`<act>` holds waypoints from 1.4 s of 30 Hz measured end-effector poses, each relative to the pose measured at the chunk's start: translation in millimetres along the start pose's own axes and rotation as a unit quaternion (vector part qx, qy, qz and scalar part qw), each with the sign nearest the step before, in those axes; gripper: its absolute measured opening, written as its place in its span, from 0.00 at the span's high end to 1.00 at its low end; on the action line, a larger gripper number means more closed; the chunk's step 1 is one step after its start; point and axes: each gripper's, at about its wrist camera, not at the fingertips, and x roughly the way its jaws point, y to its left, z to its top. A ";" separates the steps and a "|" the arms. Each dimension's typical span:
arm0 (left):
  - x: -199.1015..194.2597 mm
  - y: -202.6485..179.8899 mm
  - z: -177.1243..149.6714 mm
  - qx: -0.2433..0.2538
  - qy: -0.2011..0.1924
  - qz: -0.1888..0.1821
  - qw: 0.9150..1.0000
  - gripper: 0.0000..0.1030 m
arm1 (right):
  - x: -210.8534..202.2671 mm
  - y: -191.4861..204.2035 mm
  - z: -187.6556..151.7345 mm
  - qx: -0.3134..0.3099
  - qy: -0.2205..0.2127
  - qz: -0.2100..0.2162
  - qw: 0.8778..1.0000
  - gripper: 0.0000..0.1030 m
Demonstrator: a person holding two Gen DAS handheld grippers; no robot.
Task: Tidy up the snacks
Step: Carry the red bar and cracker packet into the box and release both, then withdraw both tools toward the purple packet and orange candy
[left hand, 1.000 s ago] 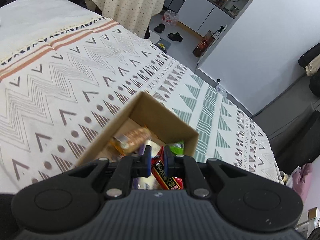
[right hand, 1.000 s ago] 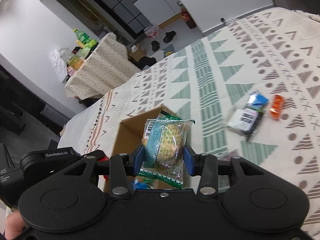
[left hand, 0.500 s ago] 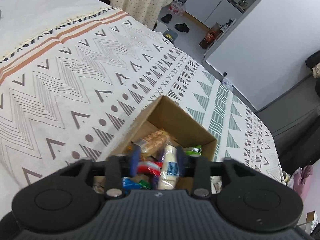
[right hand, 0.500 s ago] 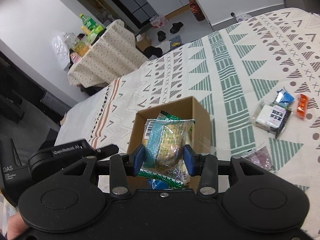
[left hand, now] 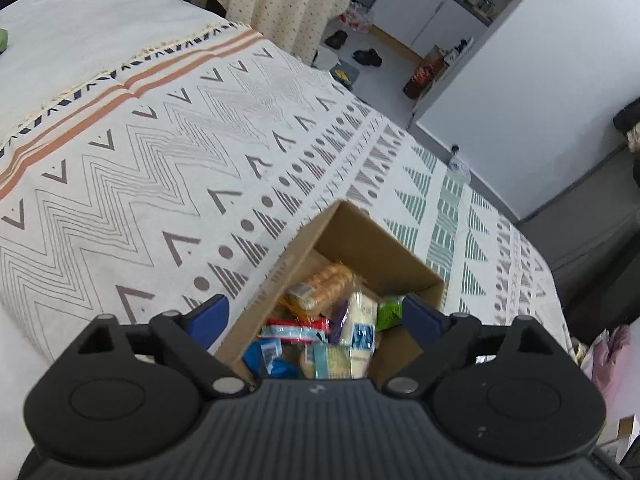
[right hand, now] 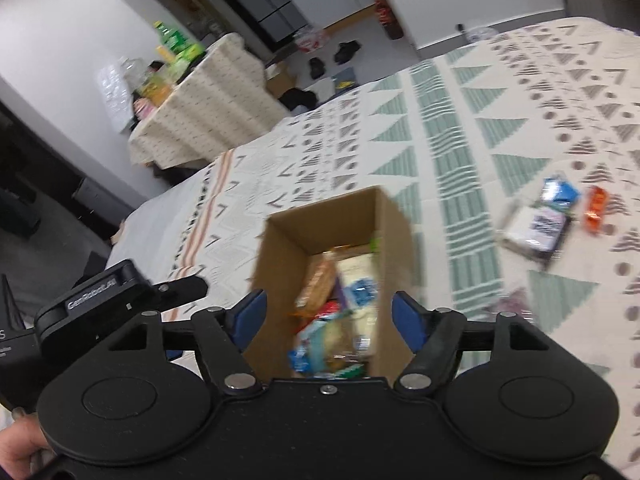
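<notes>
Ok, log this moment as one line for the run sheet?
left tool: open, empty, over cardboard box | right tool: open, empty, over box | box: holds snack packets | blue packet, orange packet: outside on blanket

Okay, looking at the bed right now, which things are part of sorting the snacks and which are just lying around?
Part of the job:
- cardboard box holding snack packets
- blue packet, orange packet and black-and-white packet loose on the patterned blanket
- left gripper and right gripper, both open

Just lying about:
- shoes on the floor
- bottles on the side table
</notes>
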 end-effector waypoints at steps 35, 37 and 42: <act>23.1 -133.2 -106.3 0.144 0.040 -0.027 0.988 0.00 | -81.6 -177.9 -9.9 0.064 -0.063 -0.037 0.995 0.18; 27.7 -138.9 -112.9 0.152 0.040 -0.026 0.987 0.00 | -77.3 -186.9 -11.3 0.074 -0.062 -0.035 0.995 0.18; 41.0 -154.2 -126.7 0.169 0.038 -0.031 0.984 0.02 | -61.6 -201.3 -9.6 0.090 -0.066 -0.032 0.993 0.19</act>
